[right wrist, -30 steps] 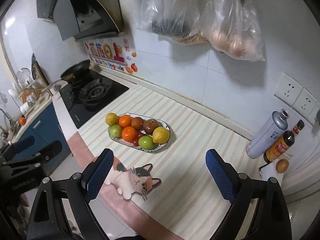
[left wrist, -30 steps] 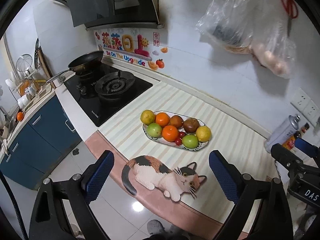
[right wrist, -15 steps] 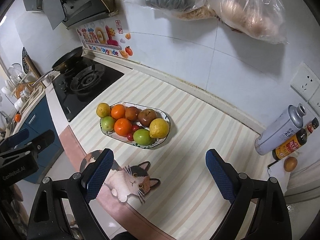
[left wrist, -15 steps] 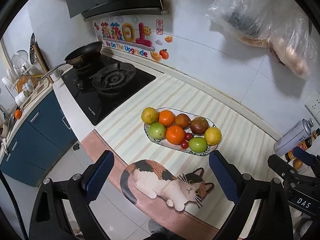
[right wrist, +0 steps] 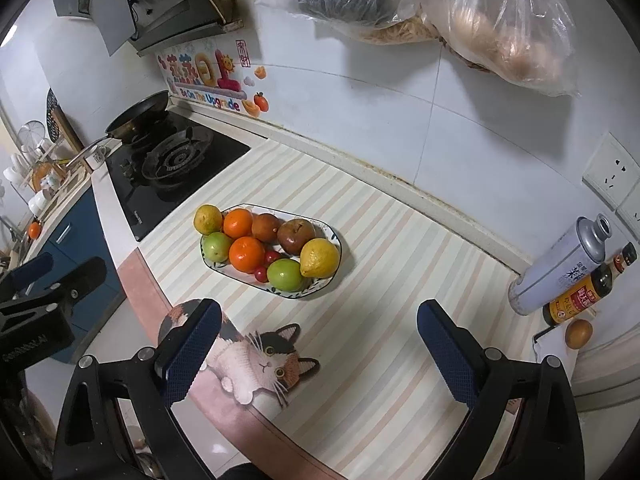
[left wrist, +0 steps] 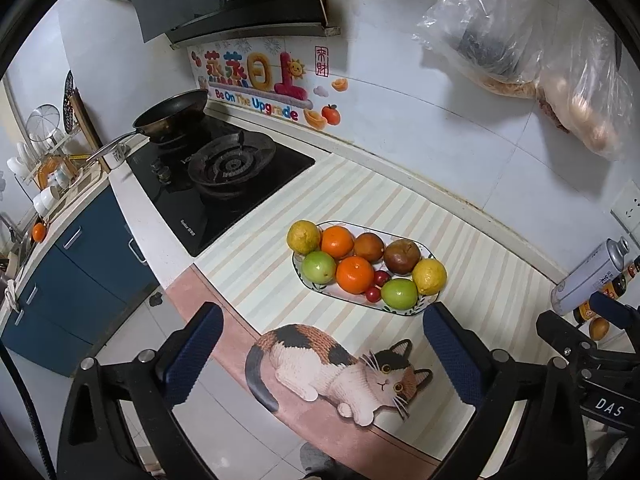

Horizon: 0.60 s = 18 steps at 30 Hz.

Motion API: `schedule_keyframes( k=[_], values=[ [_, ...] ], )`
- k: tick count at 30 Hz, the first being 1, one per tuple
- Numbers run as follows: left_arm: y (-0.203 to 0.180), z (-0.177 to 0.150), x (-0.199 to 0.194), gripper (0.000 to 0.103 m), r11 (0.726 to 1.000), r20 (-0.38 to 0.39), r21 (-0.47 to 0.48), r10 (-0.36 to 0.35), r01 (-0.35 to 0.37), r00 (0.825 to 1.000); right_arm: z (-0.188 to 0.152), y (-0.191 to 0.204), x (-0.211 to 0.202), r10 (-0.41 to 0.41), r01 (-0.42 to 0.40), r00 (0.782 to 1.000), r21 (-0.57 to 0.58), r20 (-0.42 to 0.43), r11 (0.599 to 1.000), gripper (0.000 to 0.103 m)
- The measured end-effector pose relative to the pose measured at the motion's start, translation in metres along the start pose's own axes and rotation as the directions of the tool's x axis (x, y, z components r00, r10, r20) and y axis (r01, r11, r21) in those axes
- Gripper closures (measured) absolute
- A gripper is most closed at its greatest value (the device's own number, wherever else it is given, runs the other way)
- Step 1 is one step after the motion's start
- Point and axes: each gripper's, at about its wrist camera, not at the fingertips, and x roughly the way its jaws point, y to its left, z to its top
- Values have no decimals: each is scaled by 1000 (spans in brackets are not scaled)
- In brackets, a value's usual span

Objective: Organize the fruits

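Striped counter (left wrist: 460, 248): fruit plate (left wrist: 404, 311) now looms closer.

Bags' (right wrist: 460, 20) tops cut off by frame edge; contents blurry thru plastic.

Each camera sits behind its own jaws and looks steeply down at the striped surface (left wrist: 460, 248) from above its front edge. The left wrist view stands more to the left, the right wrist view more to the right. Both share the fruit plate (left wrist: 404, 312) (right wrist: 320, 286), the cat mat (left wrist: 340, 368) (right wrist: 260, 360), the stove (left wrist: 224, 184) (right wrist: 168, 168) and the hanging bags (left wrist: 532, 60) (right wrist: 460, 12), all at middle distance.
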Motion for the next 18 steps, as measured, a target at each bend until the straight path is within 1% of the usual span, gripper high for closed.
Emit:
schedule_keyframes(
  k=[18],
  values=[
    [-1,-3,-3,1,1000,3,5,-2,2,1000,-1,0,-6,2,-2,1000,7,24,1000,3]
  ],
)
